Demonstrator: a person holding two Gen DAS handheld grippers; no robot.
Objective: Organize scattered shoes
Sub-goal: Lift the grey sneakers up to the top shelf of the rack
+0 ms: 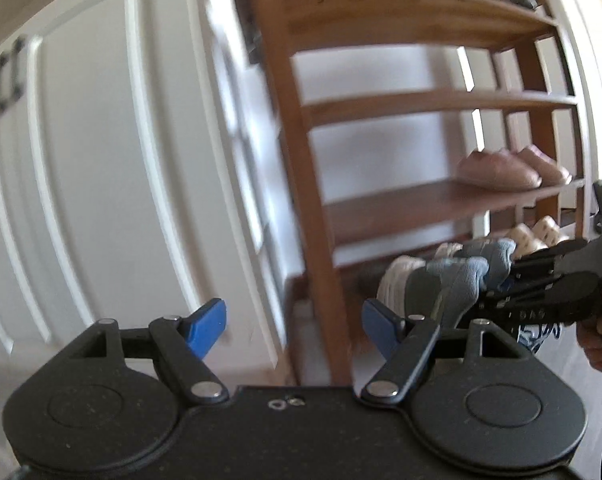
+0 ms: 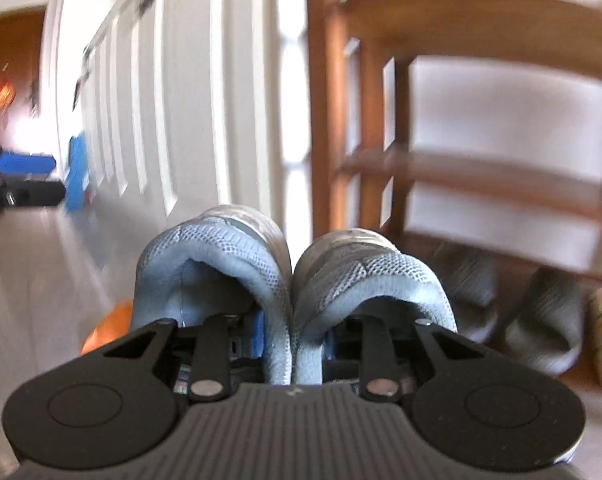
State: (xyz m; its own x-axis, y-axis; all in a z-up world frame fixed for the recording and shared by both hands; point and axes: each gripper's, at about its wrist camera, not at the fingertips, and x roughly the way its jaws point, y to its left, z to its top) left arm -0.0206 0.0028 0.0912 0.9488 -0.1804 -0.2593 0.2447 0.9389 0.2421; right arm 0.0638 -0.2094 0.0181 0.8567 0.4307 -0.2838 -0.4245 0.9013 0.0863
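The right gripper (image 2: 291, 344) is pinching a pair of blue-grey sneakers (image 2: 289, 280) by their two inner collars, one finger down inside each shoe, and carrying them clear of the floor. The wooden shoe rack (image 2: 481, 168) is standing just ahead and to the right. The sneakers are lying lengthwise along the fingers, toes pointing away toward the rack (heels nearest the camera). The left gripper (image 1: 293, 326) is hanging wide apart, holding nothing, beside them.
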